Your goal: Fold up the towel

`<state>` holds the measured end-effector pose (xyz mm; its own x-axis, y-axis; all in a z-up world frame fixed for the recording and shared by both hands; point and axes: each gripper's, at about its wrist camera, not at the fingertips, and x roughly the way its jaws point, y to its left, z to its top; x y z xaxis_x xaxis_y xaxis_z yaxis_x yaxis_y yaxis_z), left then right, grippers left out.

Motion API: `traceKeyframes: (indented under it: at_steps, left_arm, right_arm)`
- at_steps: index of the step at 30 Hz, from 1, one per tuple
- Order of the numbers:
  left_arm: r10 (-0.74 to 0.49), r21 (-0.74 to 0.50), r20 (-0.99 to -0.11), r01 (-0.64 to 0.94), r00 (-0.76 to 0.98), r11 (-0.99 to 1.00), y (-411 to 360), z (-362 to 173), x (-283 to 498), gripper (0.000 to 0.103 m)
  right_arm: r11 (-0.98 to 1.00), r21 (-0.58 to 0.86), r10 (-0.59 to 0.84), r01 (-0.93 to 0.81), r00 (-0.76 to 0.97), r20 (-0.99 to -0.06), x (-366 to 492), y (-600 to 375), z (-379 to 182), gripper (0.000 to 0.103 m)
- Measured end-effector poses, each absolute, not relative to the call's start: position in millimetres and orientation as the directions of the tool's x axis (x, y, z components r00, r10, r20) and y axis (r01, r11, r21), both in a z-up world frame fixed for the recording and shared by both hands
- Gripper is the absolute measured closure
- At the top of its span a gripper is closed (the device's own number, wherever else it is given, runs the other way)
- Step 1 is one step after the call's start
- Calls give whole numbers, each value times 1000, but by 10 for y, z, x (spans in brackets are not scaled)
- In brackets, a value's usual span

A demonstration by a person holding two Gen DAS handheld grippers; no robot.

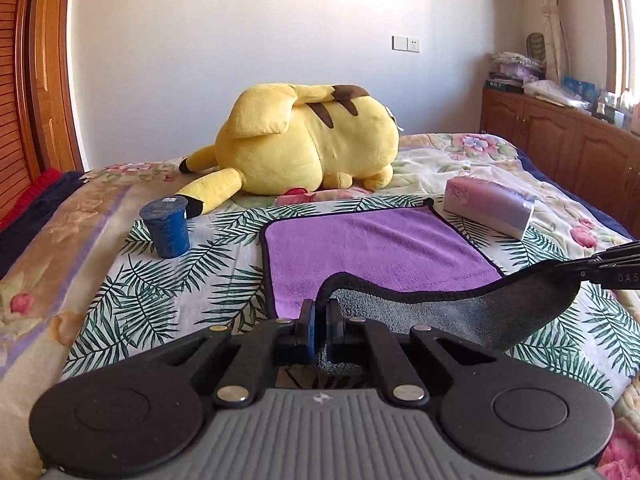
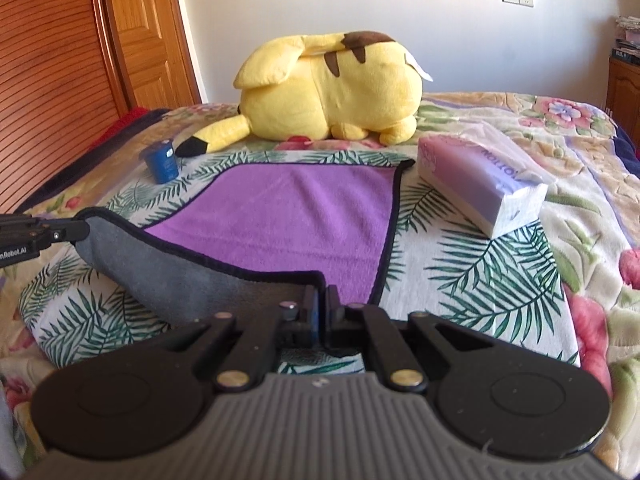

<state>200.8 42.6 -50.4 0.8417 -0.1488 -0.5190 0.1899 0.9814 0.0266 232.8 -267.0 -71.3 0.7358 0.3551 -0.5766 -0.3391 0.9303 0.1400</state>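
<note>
Hand-held grippers pinching purple towel point(image 1: 372, 248), grey underside lifted

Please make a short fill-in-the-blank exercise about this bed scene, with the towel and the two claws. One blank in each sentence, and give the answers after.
1. Each claw, left and right, is shut on a near corner of the ____.
2. The towel is purple on top and ____ on its lifted underside.
3. The plush toy behind the towel is mostly ____.
4. The cup left of the towel is ____.

Answers: towel; grey; yellow; blue
</note>
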Motion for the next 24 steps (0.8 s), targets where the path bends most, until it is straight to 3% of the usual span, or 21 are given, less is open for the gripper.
traceKeyframes:
  at_steps: [24]
  left_arm:
    - [-180,37,-481,225,858,974,404,-307,2308,103]
  right_arm:
    - [932,72,341,-356,791,-508,2579,-2653,-598,99]
